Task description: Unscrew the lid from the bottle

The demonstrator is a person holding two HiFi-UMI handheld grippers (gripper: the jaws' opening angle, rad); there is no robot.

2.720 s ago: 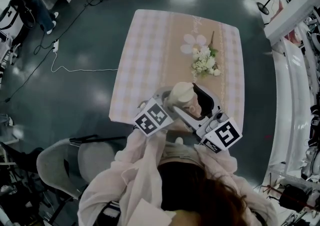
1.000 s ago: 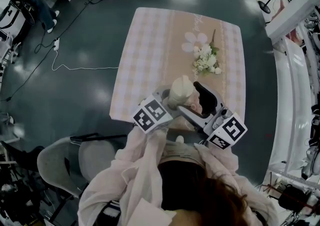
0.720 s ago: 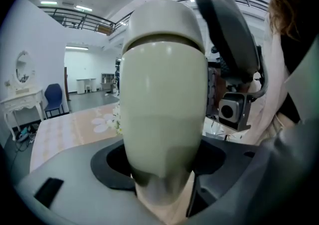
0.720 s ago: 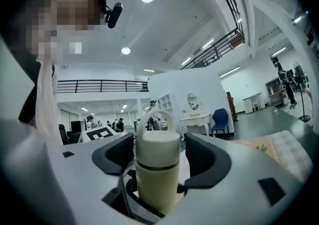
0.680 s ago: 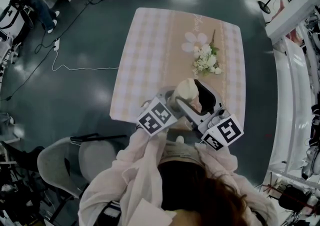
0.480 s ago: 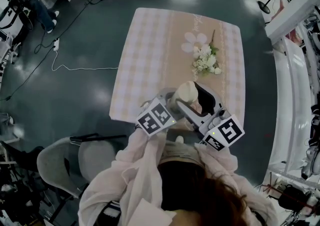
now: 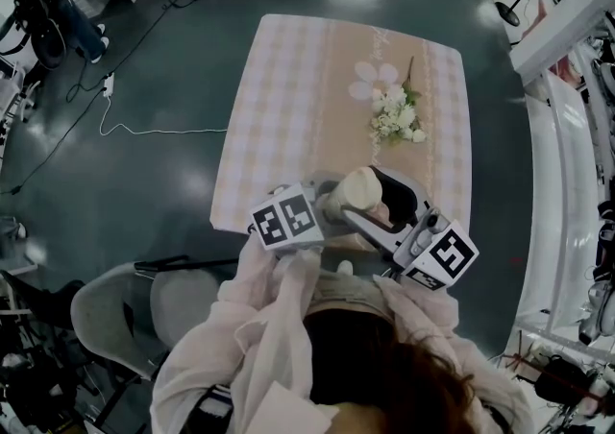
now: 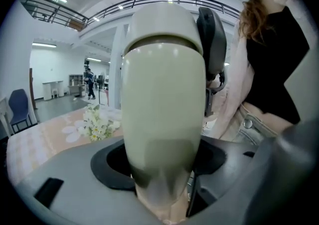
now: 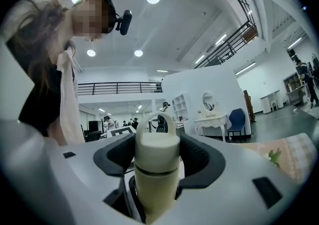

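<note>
Head view: the cream bottle (image 7: 357, 190) hangs tilted over the bench's (image 7: 288, 96) near edge, between the left claw (image 7: 327, 209) and the right claw (image 7: 389, 206).

Left gripper view: the left claw is clamped round the bottle's body, with the lid (image 8: 164, 25) at the far end.

Right gripper view: the right claw's jaws have just been closing, and their pads press on both sides of the loop-topped lid.

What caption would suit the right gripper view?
The right gripper, jaws just closing, clasps the lid of the cream bottle.
</note>
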